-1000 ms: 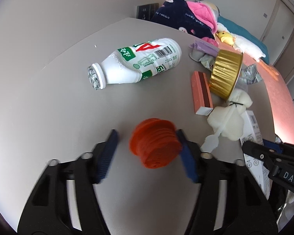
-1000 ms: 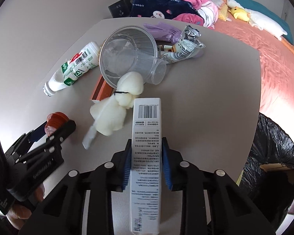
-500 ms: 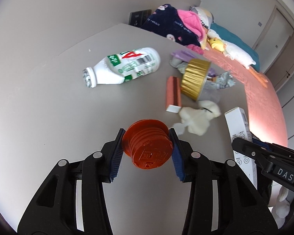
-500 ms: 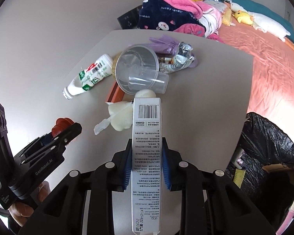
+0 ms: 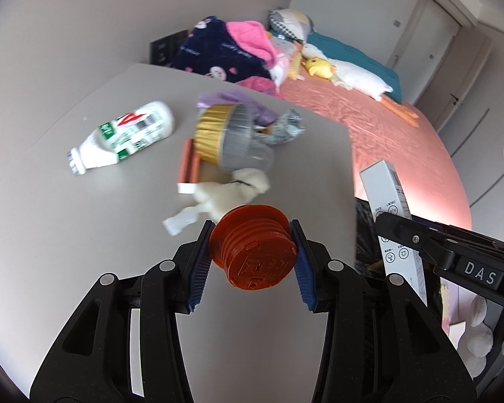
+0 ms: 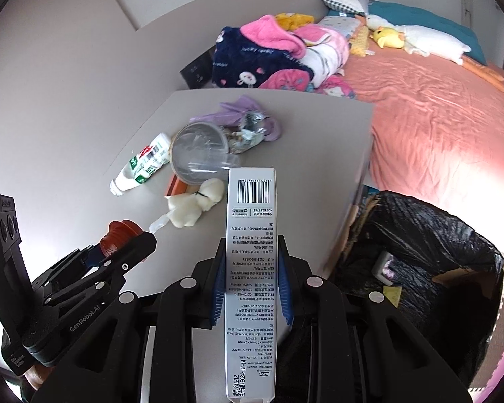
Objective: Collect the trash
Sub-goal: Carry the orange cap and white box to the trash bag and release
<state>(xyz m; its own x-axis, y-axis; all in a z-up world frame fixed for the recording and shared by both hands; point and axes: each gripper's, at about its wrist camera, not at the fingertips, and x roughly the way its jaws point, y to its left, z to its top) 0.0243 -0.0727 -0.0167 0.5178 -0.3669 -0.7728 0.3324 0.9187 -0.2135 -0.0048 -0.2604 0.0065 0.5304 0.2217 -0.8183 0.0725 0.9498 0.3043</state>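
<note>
My left gripper (image 5: 250, 258) is shut on an orange ribbed cap (image 5: 252, 247) and holds it above the grey table (image 5: 67, 228). It also shows in the right wrist view (image 6: 121, 235). My right gripper (image 6: 251, 282) is shut on a long white carton (image 6: 251, 262), held above the table's near edge; the carton also shows in the left wrist view (image 5: 391, 208). On the table lie a white milk bottle (image 5: 124, 136), a gold foil cup (image 5: 213, 137), a clear plastic cup (image 6: 198, 154), a white crumpled wad (image 5: 225, 191), a red-brown box (image 5: 188, 164) and foil wrappers (image 5: 285, 127).
A bin lined with a black bag (image 6: 420, 255) stands on the floor right of the table, some scraps inside. Beyond the table is a bed with a pink sheet (image 6: 436, 127), heaped clothes (image 6: 268, 57) and soft toys (image 6: 420, 40). A wall runs along the left.
Both grippers have risen and drawn back from the table, each still holding its item. The trash on the table looks smaller and farther; the black bin has come more into view.
</note>
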